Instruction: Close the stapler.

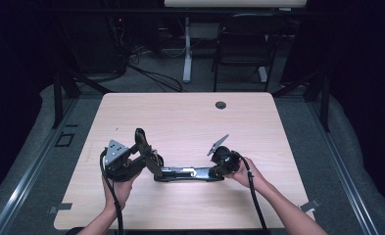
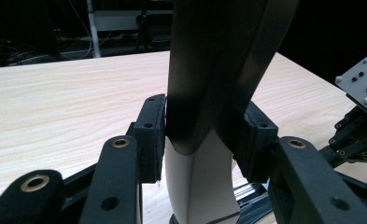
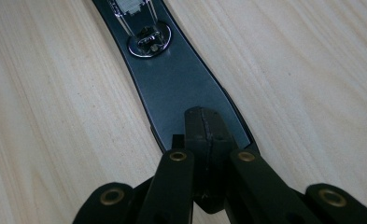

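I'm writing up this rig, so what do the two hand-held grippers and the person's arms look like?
Each hand-held gripper, left and right, is matte black with hinged link arms bearing brass-ringed pivot holes. The jaws end in blocky black pads. A grey three-cornered plate tops each, and a black cable trails back. The forearms are bare, no sleeves.

A pale wooden table (image 1: pixel 190 117) stands on grey floor (image 1: pixel 23 161) before a dark folding chair (image 1: pixel 244 46) and black walls.

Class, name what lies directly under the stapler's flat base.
The stapler's base rests on the wooden table. The right gripper covers its end; the wood beneath the base is hidden.
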`<state>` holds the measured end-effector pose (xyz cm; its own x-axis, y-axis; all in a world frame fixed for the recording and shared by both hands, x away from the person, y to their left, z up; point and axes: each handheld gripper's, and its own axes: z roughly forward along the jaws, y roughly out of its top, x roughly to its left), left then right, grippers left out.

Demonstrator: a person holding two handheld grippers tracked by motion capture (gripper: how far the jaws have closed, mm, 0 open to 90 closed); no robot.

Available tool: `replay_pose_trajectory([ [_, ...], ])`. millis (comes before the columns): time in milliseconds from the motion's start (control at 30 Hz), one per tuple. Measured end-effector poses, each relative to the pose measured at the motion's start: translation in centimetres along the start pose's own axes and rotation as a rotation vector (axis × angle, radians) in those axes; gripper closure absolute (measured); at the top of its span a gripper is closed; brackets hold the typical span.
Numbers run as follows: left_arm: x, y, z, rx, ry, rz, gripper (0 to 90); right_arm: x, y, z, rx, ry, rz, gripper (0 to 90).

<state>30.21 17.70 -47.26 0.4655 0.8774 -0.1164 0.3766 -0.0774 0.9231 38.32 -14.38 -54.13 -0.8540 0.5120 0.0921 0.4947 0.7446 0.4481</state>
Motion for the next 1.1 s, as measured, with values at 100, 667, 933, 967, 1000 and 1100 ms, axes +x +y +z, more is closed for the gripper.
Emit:
replay_pose_trajectory([
  [100, -0.2, 0.0, 0.1, -0.003, 0.000, 0.006, 59.0, 0.0, 0.0, 0.0, -0.004, 0.000, 0.003, 90.0],
  [667, -0.5, 0.1, 0.4, 0.006, -0.012, 0.016, 57.3, -0.1, 0.0, 0.0, 0.005, 0.006, -0.003, 90.0],
  [933, -1.6, 0.3, 1.0, 0.012, -0.011, 0.054, 55.9, -0.1, 0.0, 0.0, 0.003, 0.002, -0.001, 90.0],
  [967, -1.7, 0.3, 1.1, 0.012, -0.008, 0.059, 55.9, 0.0, 0.0, 0.0, -0.001, 0.001, 0.001, 90.0],
  [1000, -1.8, 0.3, 1.1, 0.011, -0.008, 0.060, 56.0, -0.1, 0.0, 0.0, 0.003, 0.002, -0.003, 90.0],
  [1100, -2.2, 0.3, 1.3, 0.011, 0.008, 0.070, 56.3, -0.1, 0.1, 0.0, 0.004, 0.003, -0.003, 90.0],
])
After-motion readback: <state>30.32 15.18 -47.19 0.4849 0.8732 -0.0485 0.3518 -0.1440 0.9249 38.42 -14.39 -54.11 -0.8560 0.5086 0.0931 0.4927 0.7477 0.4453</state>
